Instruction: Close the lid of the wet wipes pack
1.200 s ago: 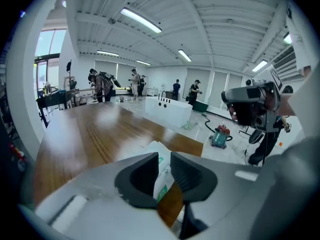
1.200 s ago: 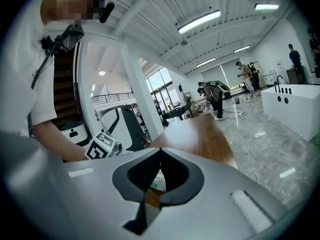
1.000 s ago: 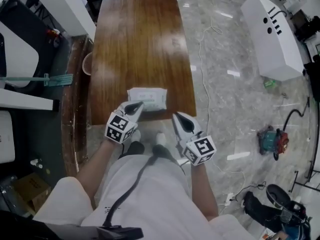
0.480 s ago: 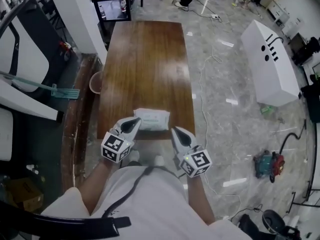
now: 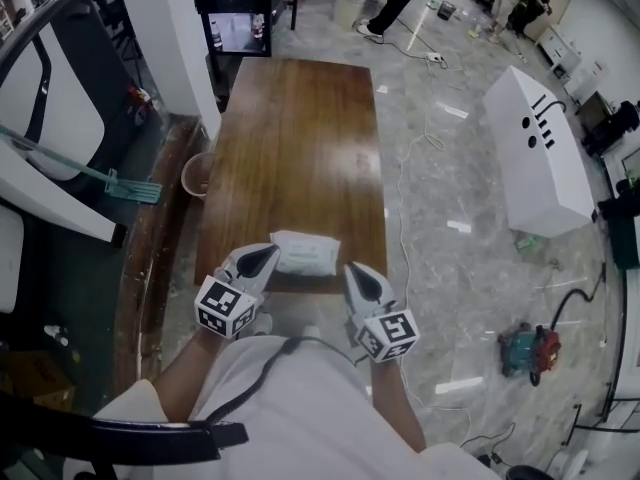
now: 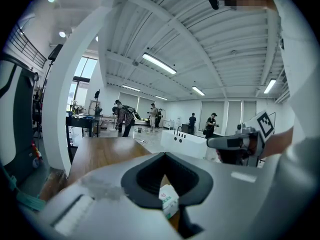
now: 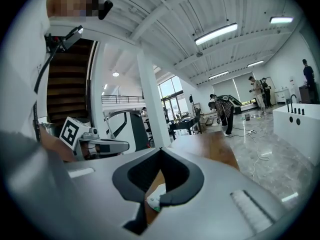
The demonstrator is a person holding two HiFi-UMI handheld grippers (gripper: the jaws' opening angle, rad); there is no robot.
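Observation:
The white wet wipes pack (image 5: 305, 252) lies flat on the brown wooden table (image 5: 290, 138), close to its near edge. From above I cannot make out its lid. My left gripper (image 5: 267, 254) hovers shut and empty just off the pack's left end. The right gripper (image 5: 353, 269), also shut and empty, hangs past the table's near edge, to the right of the pack. In the left gripper view the closed left gripper (image 6: 164, 154) frames a corner of the pack (image 6: 169, 199) below it. In the right gripper view the right gripper (image 7: 160, 149) shows the pack (image 7: 156, 196) low down.
A long white box (image 5: 540, 148) and a red-green machine (image 5: 525, 348) sit on the marble floor to the right, with cables (image 5: 405, 158) between. A round bin (image 5: 197, 173) and a mop (image 5: 110, 183) are left of the table. A black cart (image 5: 245, 18) and people stand beyond it.
The left gripper has lifted off the pack's near left corner and drawn back a little. The right gripper has risen slightly. The head view now takes in more of the room.

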